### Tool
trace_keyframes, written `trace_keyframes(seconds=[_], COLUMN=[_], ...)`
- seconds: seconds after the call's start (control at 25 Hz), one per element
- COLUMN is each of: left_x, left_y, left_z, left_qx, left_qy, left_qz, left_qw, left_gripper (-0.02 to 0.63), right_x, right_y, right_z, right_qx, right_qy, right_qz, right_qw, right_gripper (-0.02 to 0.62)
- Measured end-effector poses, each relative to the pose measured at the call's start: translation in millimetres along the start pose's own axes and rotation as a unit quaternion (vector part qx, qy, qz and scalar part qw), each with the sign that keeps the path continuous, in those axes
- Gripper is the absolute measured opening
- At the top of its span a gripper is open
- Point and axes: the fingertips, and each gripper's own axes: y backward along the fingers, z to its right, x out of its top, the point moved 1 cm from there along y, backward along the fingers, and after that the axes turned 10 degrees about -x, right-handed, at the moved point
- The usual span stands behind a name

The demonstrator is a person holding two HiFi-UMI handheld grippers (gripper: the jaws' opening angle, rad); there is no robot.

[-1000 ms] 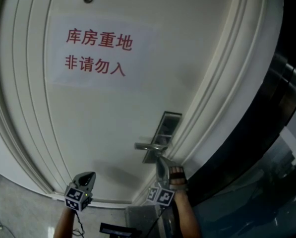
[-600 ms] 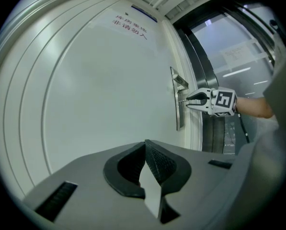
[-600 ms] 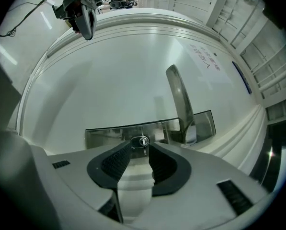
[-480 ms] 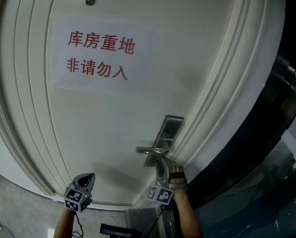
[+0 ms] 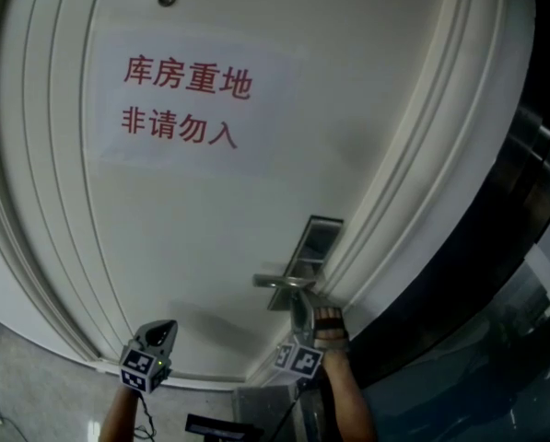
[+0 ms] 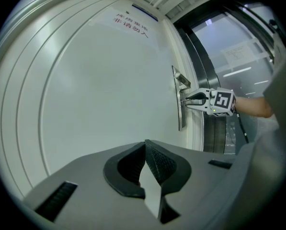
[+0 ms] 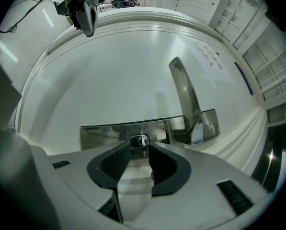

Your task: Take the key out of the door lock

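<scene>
Two jaws of the right gripper (image 7: 139,147), just opened wide, flank the key (image 7: 143,141) pointing straight back at them from the door lock (image 7: 100,133).

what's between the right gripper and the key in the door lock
Nothing visible. The right gripper faces the key in the lock plate head on; its jaws have just been opening and the key stands between their tips, unpressed. The door handle sits off to the side.
</scene>
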Motion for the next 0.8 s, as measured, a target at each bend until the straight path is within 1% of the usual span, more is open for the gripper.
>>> trace_keyframes(seconds=[0.2,0.36,0.52,0.68,0.8], left_x=[-1.0,-1.7,-2.4,-3.9,-3.6], left_y=[-2.7,-2.9,-0.8,3.5,6.8], left_z=[0.2,2.2,2.4,0.7,-1.0], left_qx=[0.001,0.001,0.004,0.010,0.014], left_qy=[0.002,0.002,0.005,0.006,0.006], left_qz=[-0.001,0.000,0.001,0.002,0.003], left_qw=[1.0000,1.0000,1.0000,0.9999,0.9999], left_gripper=[0.008,0.009,0.009,0.009,0.009], right_x=[5.7,8.3,6.8,5.3,7.1], right_y=[1.9,2.9,2.9,2.0,2.0], right_z=[1.1,3.2,6.4,5.4,2.6], right_qx=[0.001,-0.004,-0.021,-0.027,-0.023], right_qy=[-0.004,0.004,0.018,0.030,0.025], right_qz=[0.015,0.018,0.018,0.015,0.016], right_qw=[1.000,1.000,0.999,0.999,0.999], right_gripper=[0.130,0.129,0.057,0.047,0.032])
